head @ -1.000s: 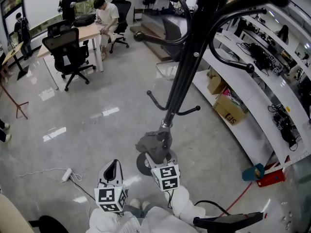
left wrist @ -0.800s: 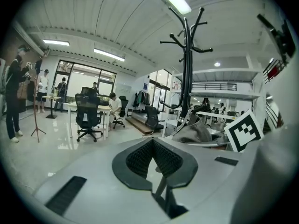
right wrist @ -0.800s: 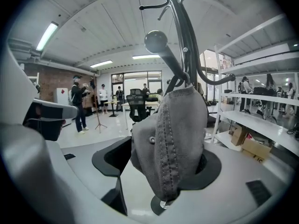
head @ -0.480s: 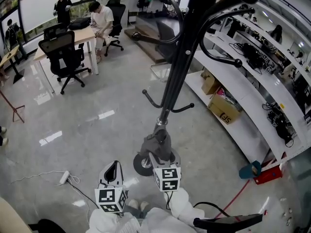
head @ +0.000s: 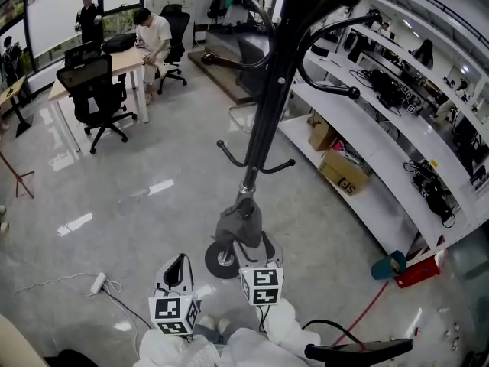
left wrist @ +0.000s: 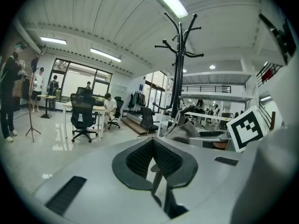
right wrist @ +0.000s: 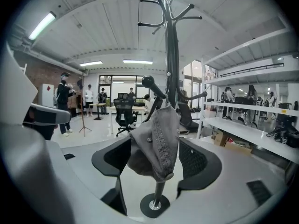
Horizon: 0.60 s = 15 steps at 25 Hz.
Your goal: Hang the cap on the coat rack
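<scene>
Right tool (right wrist: 156,157): spread wide, w/ grey denim cap (right wrist: 156,136) btwn the pads but not squeezed. Clear gap on one side. Other pad (right wrist: 114,155) partly behind the fabric, contact there not readable.

Cap: hung on a ball-tipped hook (right wrist: 148,82) low on the black coat rack (right wrist: 172,55), crown drooping alongside the pole, brim end lowest. Round base (right wrist: 154,205) directly below, on the floor. In head view, seen just above that base, w/ the right tool's marker cube close behind, on the person's side.

Left tool (left wrist: 152,158): closed, pads pressed together, nothing btwn them. In head view, down and left of the right tool, apart from rack and cap, aimed out into the room.

Bkgd, head view:
- Glossy grey floor (head: 137,197).
- White shelves (head: 397,147) along the right, w/ cardboard boxes (head: 342,173) on the low level and cables + gear higher up.
- Desk (head: 99,63) far upper left, black office chair (head: 93,90) in front of it.
- Seated person in a white top (head: 157,30) at the desk's far end, others standing by the windows.
- White power strip (head: 98,283) w/ cord on the floor, left of the left tool.
- Red cable (head: 367,312) on the floor near the shelf foot.
</scene>
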Tool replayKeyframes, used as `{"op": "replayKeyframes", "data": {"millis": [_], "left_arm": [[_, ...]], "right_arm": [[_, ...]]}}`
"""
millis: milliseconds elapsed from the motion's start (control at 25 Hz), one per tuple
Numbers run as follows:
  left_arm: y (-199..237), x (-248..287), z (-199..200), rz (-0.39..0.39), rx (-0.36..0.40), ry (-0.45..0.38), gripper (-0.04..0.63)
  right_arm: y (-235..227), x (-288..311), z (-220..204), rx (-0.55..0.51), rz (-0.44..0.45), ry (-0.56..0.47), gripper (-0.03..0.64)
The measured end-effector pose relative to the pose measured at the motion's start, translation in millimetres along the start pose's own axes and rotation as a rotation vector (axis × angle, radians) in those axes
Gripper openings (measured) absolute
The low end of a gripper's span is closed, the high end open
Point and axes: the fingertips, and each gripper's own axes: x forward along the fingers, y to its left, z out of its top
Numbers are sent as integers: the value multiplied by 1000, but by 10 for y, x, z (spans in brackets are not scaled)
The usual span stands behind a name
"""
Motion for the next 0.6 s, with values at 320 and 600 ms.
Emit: {"op": "replayKeyframes", "data": {"millis": [320,600], "left_arm": [[-124,-38,-11,-29,1,0,0],[-372,-7,-14,-74,15,0,0]], "right_arm": [[56,-193,120,-59,-6,-42,295],[217,-386,151,-59,59,-72,293]]}}
